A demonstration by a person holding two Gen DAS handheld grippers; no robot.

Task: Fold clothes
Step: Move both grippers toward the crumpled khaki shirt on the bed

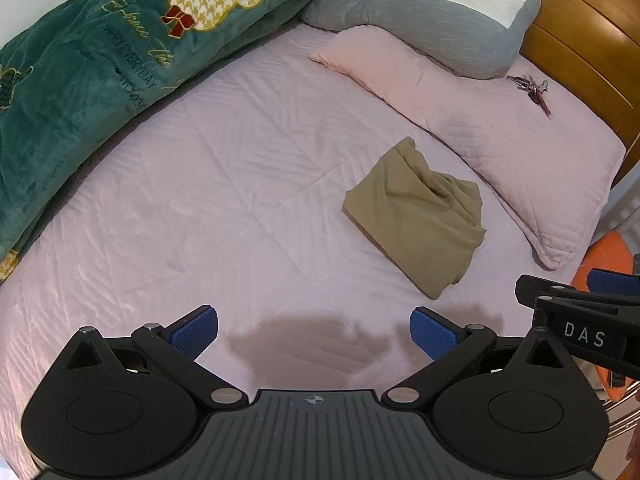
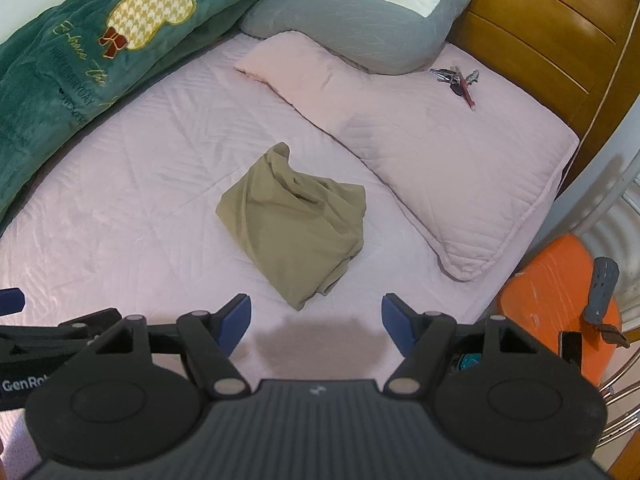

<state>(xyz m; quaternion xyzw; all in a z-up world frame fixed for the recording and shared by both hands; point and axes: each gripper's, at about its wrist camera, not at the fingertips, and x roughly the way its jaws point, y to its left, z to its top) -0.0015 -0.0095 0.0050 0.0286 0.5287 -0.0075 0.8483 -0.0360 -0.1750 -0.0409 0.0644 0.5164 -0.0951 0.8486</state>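
- Olive-tan garment (image 1: 414, 216) lying right of centre in the left wrist view, just left of centre in the right wrist view (image 2: 294, 220), on the pink quilted bedspread (image 1: 200, 184).
- Looks part-folded already: a flat, squared edge toward the lower left, but a bunched, rumpled heap along the upper right, with loose layers showing at the lower corner.
- Left gripper (image 1: 314, 334) low in its frame, jaws wide apart, nothing between the blue pads (image 1: 196, 330); only a shadow on the bedspread beneath.
- Right gripper (image 2: 316, 326) likewise at the bottom of its frame, jaws spread and empty, the garment's near corner just beyond the gap.
- Neither gripper touching the cloth; both apart from it, on the near side.
- Judged step: between folds, or at the approach before tidying the rumpled side. Not finished, given the bunching.
- Next move probably calls for reaching forward, pinching the crumpled upper-right edge, drawing it flat, then laying it over squarely; best with one gripper pinning the neat edge so the stack does not slide.
- Thin fabric likely to slip from a shallow pinch, so a bite through all layers advised.
- Elsewhere: pink pillow (image 1: 500, 148) at right, grey pillow (image 1: 420, 28) at top, green blanket (image 1: 80, 80) at upper left, a bunch of keys (image 2: 460, 78) at upper right, well apart from the garment, and a wooden headboard (image 1: 580, 20) behind.
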